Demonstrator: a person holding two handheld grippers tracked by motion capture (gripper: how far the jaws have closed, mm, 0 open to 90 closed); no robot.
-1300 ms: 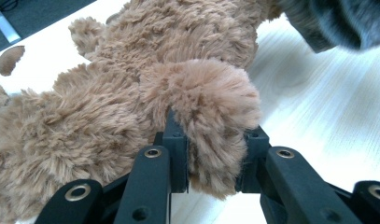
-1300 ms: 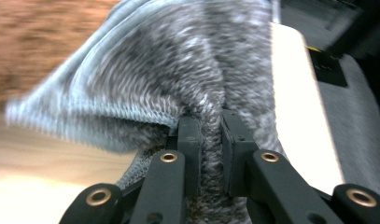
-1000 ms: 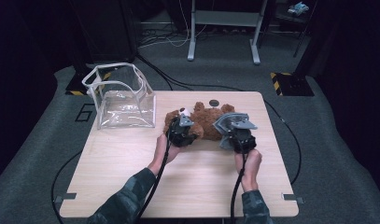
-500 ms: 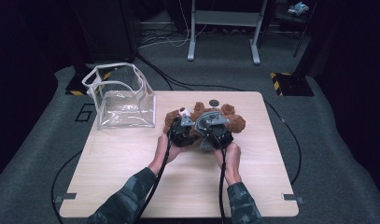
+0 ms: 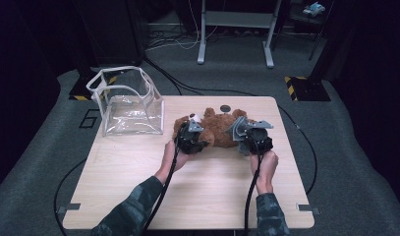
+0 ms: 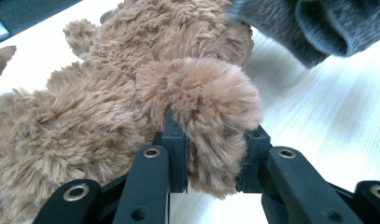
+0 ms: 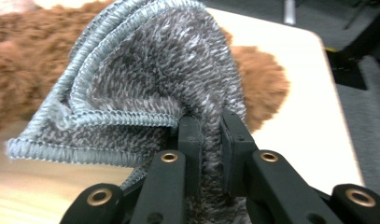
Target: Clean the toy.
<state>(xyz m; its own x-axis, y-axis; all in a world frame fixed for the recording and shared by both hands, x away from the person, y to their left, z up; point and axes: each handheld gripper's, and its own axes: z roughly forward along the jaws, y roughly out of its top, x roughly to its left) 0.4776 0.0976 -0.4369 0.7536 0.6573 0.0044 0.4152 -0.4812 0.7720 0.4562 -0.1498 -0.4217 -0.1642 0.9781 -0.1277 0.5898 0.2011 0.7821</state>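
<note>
Right now the teddy bear [image 5: 214, 129] lies on the table [image 5: 138, 187] near its far edge, w/ the clear bag [image 5: 126, 101] well apart to its left. Left gripper [image 6: 211, 154] is clenched on one of the bear's paws [image 6: 211, 100]; right gripper [image 7: 210, 149] is clamped on a fold of grey knit garment [image 7: 145, 79] that seems to be on or over the bear's far end.

Risks, imo: the knit could stretch or slip out of the narrow pinch if pulled hard, and the plush paw could squirm free since fur compresses, so the bear might drag across the table instead of staying put.

Vs half a sec earlier: right gripper sat close by the left over the bear's middle; it's now out toward the right end. Left one hasn't shifted
</note>
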